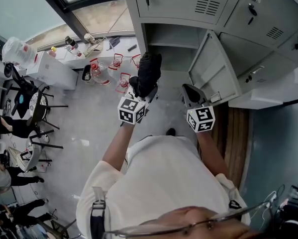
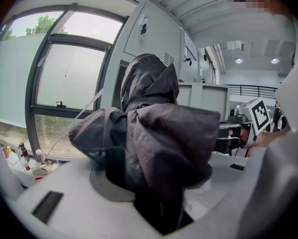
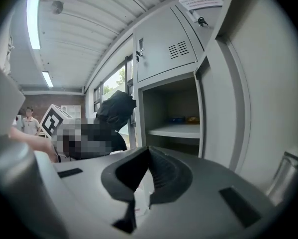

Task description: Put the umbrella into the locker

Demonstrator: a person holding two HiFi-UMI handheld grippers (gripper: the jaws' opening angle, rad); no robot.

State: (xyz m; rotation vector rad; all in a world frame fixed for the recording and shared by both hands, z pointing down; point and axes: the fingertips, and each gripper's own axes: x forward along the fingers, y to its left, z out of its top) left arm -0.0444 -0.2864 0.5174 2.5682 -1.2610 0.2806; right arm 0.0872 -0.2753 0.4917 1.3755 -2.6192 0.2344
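- Jaws of the left gripper [image 1: 141,92] squeezed tight on the folded black umbrella [image 2: 153,123], with dark cloth bulging out on both sides.
- Jaws of the right gripper [image 3: 141,156] pinched together, with nothing in between.
- Umbrella up in the air, far end pointed at the open locker [image 1: 171,39]. Most likely held that way so as to go in end first.
- Not inside yet: near the opening, just in front, but apart from it.
- Gripped low down on the bundle, leaving the long part free to poke into the locker.
- Right gripper close beside the swung-out door [image 1: 213,68], not touching it as far as can be seen. Maybe waiting there to stop the door from swinging back, or to push it shut afterwards.
- Inside the open locker: a pale shelf [image 3: 173,130] across the middle.
- On that shelf, far at the back: a few small things [image 3: 184,119], one blue and one yellowish, too small to name.
- Plenty of bare shelf in front of them, probably room enough for the umbrella.
- Other lockers above and to the side: all shut.
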